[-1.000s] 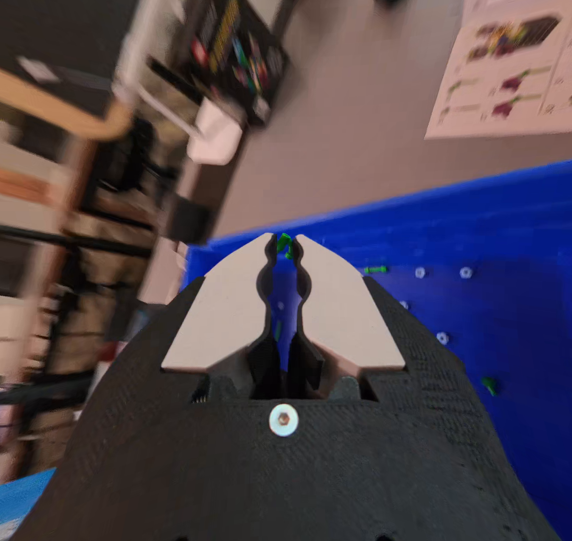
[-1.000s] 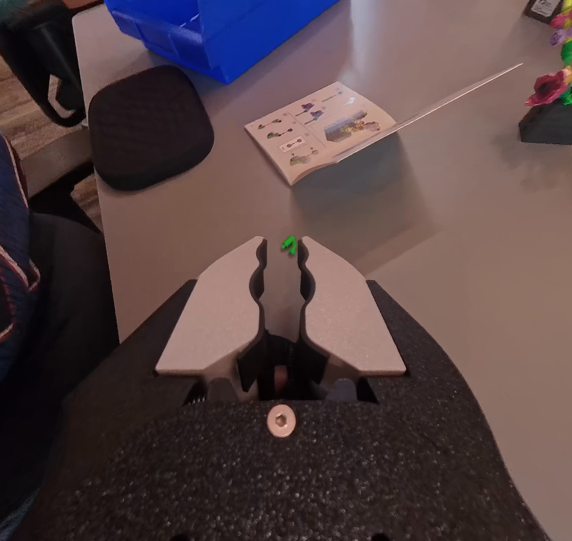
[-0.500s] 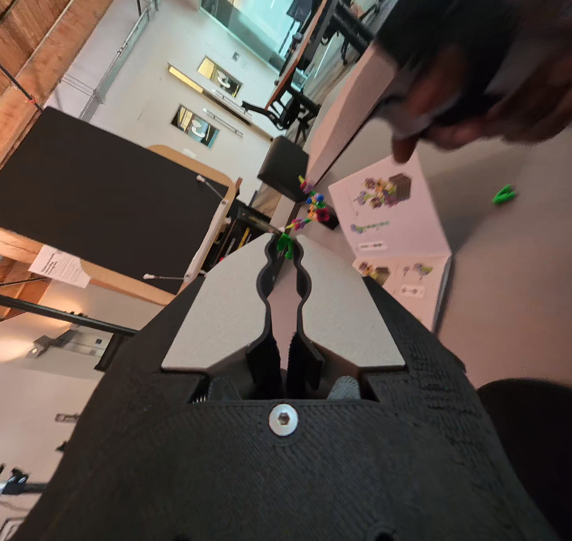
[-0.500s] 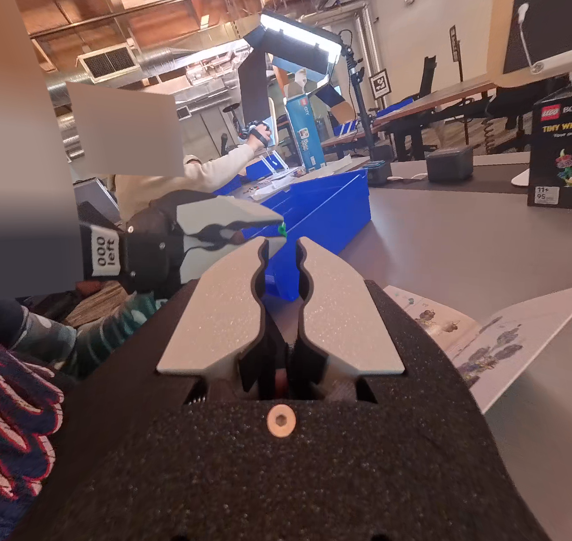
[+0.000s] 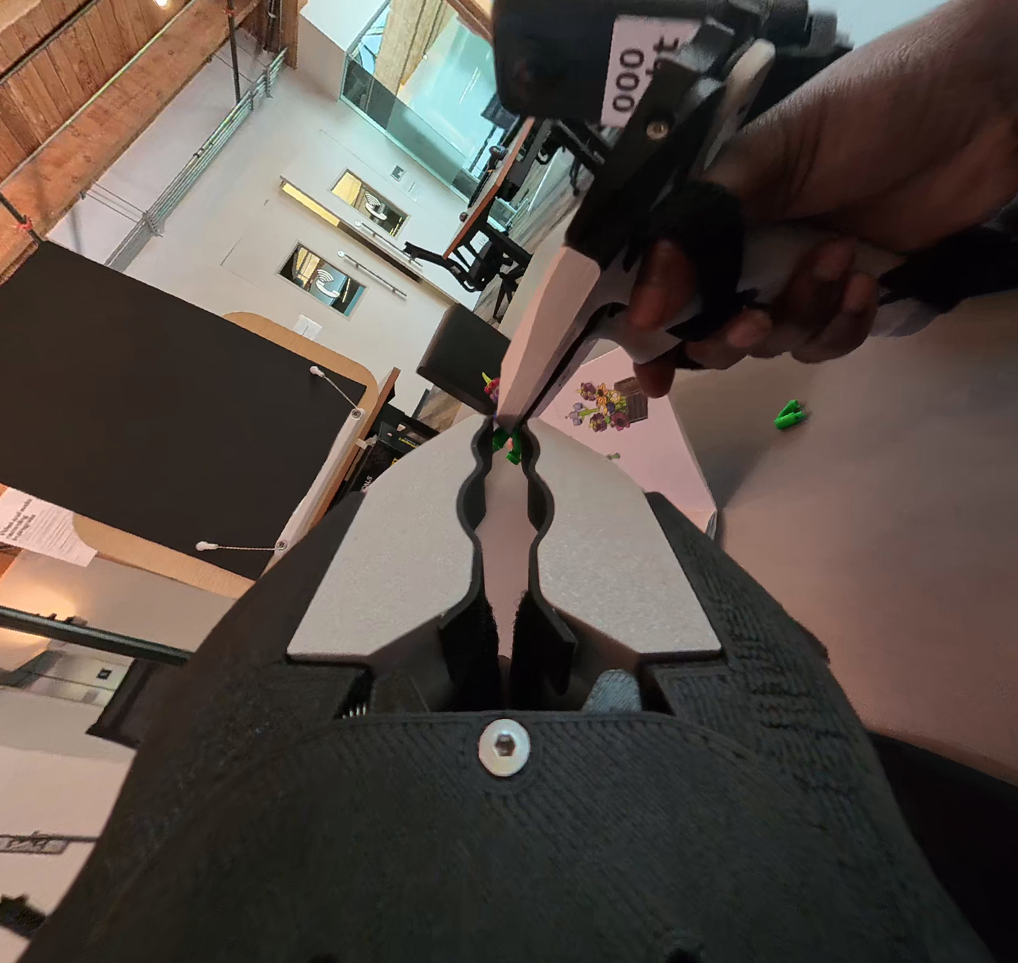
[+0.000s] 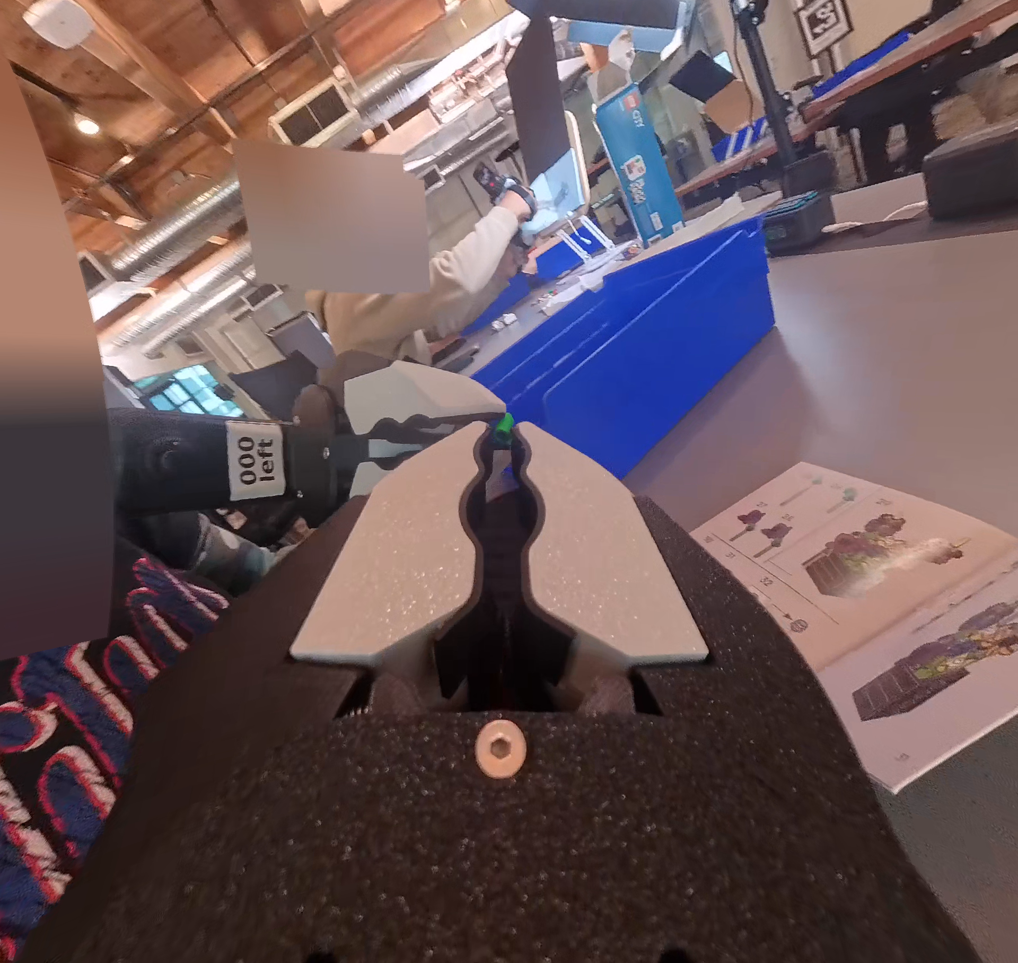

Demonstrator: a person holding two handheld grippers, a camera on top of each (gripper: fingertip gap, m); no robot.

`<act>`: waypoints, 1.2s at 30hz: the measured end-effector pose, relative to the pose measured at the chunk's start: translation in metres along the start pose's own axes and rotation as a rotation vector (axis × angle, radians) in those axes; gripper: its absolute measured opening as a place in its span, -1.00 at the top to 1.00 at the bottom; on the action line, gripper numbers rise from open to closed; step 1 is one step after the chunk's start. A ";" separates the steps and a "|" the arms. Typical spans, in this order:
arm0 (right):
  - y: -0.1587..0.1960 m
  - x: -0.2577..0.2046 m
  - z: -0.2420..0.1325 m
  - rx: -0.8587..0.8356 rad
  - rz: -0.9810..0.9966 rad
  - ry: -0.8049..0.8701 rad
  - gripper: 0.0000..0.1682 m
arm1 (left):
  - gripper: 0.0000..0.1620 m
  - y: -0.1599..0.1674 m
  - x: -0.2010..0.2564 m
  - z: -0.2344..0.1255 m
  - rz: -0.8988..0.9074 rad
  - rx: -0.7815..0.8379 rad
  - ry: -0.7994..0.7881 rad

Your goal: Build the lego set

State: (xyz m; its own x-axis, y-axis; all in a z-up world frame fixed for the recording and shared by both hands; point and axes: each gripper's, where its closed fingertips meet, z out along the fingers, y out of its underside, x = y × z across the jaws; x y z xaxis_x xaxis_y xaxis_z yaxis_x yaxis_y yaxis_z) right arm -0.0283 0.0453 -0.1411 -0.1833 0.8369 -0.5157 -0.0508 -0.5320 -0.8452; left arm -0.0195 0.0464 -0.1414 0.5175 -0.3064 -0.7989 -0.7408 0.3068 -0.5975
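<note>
My left gripper [image 5: 504,432] is shut on a small green lego piece [image 5: 502,440] at its fingertips and holds it up above the grey table [image 5: 826,523]. My right gripper [image 6: 501,429] meets it tip to tip, and its narrow jaws close around the same green piece [image 6: 502,423]. In the left wrist view the right gripper [image 5: 509,416] comes down from the upper right, held in a hand. In the right wrist view the left gripper [image 6: 493,420] reaches in from the left. A second green piece [image 5: 789,416] lies on the table.
An open instruction booklet [image 6: 826,578] lies on the table to the right and also shows in the left wrist view [image 5: 606,413]. A blue bin [image 6: 633,385] stands behind the grippers. A small lego flower model [image 5: 489,385] stands far back. A person works at another table [image 6: 385,303]. Left and right tips are no more than a few centimetres apart.
Both grippers have lifted from the table and the bin and come together in the air. The right gripper's tips have closed in on the green piece that the left gripper holds.
</note>
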 end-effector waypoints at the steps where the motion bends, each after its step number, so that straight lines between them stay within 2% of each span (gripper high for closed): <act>1: -0.002 -0.002 -0.002 0.018 0.012 -0.024 0.93 | 0.88 -0.003 0.000 0.000 -0.030 0.017 0.000; 4: -0.015 -0.008 -0.010 0.136 0.063 -0.102 0.94 | 0.82 -0.013 -0.009 -0.002 -0.305 0.109 -0.002; 6: -0.023 -0.012 -0.017 0.216 0.103 -0.158 0.94 | 0.80 -0.017 -0.013 -0.002 -0.649 0.180 0.053; 9: -0.026 -0.016 -0.021 0.260 0.117 -0.199 0.94 | 0.75 -0.026 -0.008 0.000 -1.125 0.300 0.226; 11: -0.025 -0.018 -0.021 0.258 0.114 -0.214 0.94 | 0.78 -0.031 -0.007 0.000 -1.287 0.374 0.299; 13: -0.025 -0.020 -0.021 0.255 0.116 -0.226 0.94 | 0.85 -0.033 -0.007 0.001 -1.367 0.419 0.335; 16: -0.024 -0.022 -0.023 0.256 0.114 -0.233 0.94 | 0.93 -0.034 -0.007 0.001 -1.383 0.436 0.344; 23: -0.015 -0.021 -0.023 0.222 0.119 -0.236 0.94 | 0.93 -0.032 -0.003 0.000 -1.387 0.446 0.366; 26: -0.007 -0.017 -0.023 0.164 0.117 -0.211 0.94 | 0.94 -0.028 0.003 -0.002 -1.335 0.405 0.373; 28: -0.001 -0.009 -0.026 0.099 0.106 -0.155 0.86 | 0.94 -0.019 0.011 -0.001 -1.224 0.308 0.367; 31: 0.005 0.011 -0.043 -0.030 0.013 -0.008 0.83 | 0.93 0.009 0.034 0.003 -0.932 0.046 0.347; 33: 0.014 0.029 -0.059 -0.170 -0.083 0.134 0.83 | 0.93 0.022 0.052 0.005 -0.786 -0.076 0.370; 36: 0.042 0.052 -0.088 -0.460 -0.197 0.301 0.83 | 0.93 0.033 0.077 0.010 -0.648 -0.173 0.414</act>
State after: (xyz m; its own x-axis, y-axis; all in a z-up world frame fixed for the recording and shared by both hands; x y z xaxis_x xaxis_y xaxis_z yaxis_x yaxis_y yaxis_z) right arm 0.0463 0.0781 -0.2154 0.0773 0.9501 -0.3023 0.3880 -0.3080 -0.8687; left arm 0.0004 0.0414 -0.2234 0.6923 -0.6977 -0.1843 -0.4200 -0.1818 -0.8891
